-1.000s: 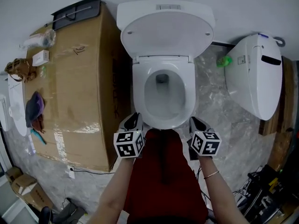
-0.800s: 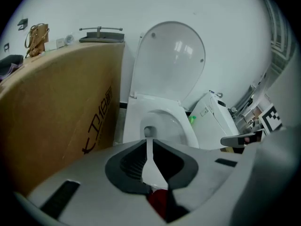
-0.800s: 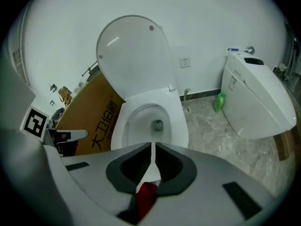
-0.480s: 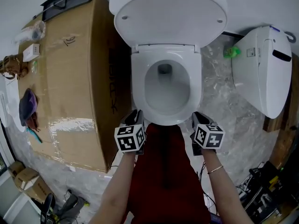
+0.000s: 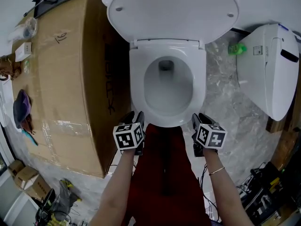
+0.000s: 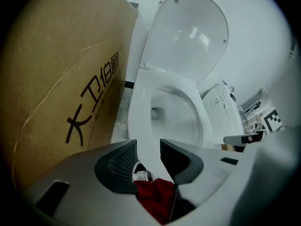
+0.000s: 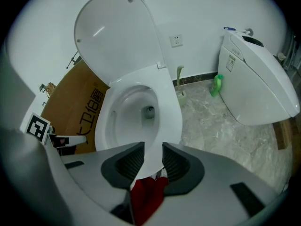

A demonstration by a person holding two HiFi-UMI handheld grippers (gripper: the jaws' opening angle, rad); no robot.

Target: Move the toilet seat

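Observation:
The white toilet has its lid (image 5: 171,11) standing up against the wall. Its seat (image 5: 137,79) lies flat on the bowl. My left gripper (image 5: 135,119) sits at the front left of the rim and my right gripper (image 5: 197,121) at the front right, both low beside the bowl. In the left gripper view the jaws (image 6: 148,150) are opening, and only the seat's front edge (image 6: 141,126) shows beyond the gap. In the right gripper view the jaws (image 7: 153,157) are opening too, with the seat's front (image 7: 167,121) showing past them. Neither pair of pads presses on anything.
A large cardboard box (image 5: 61,69) stands close on the toilet's left, with small items on its far side. A second white toilet unit (image 5: 268,69) lies on the marble floor at the right, and a green bottle (image 5: 236,48) stands by the wall. Cables lie at the bottom right (image 5: 265,197).
The head view has moved forward, so the toilet sits larger and higher in the picture. Both grippers stay by the front of the rim.

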